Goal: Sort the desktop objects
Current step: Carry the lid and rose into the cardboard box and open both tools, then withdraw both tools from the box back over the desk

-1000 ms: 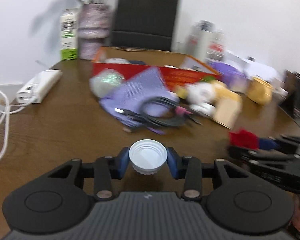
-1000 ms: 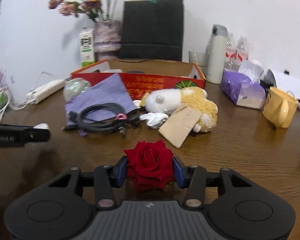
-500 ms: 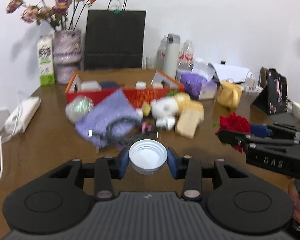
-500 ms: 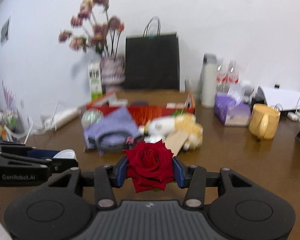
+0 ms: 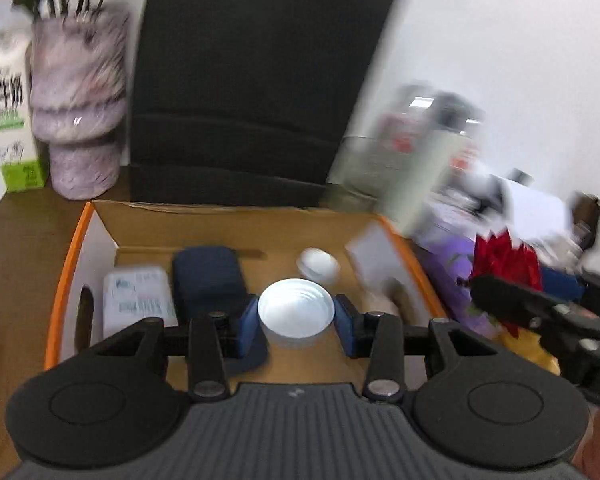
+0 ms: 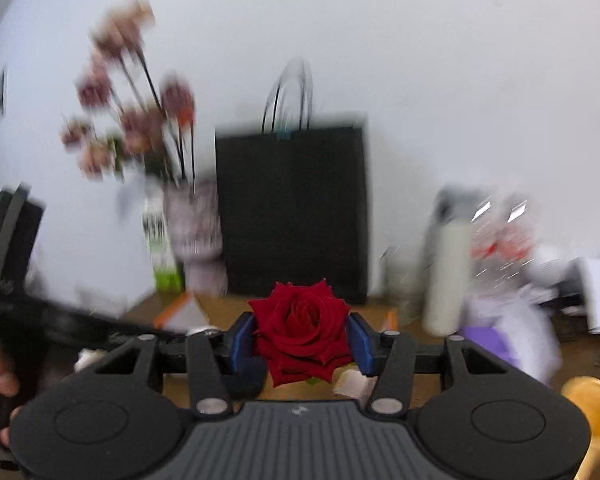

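Observation:
My left gripper is shut on a white bottle cap, open side up. It hangs over the inside of the orange-edged cardboard box. A dark blue case, a white packet and a small white cap lie in the box. My right gripper holds a red rose between its blue pads. Its jaws are opening slightly while the pads still touch the petals. In the left wrist view the rose hangs just right of the box.
Behind the box stand a black paper bag, a mottled vase and a milk carton. A white flask, a purple tissue pack and a yellow mug crowd the right side.
The left gripper carried the cap forward, from above the table's clutter to over the box. The right gripper rose and moved toward the back with the rose.

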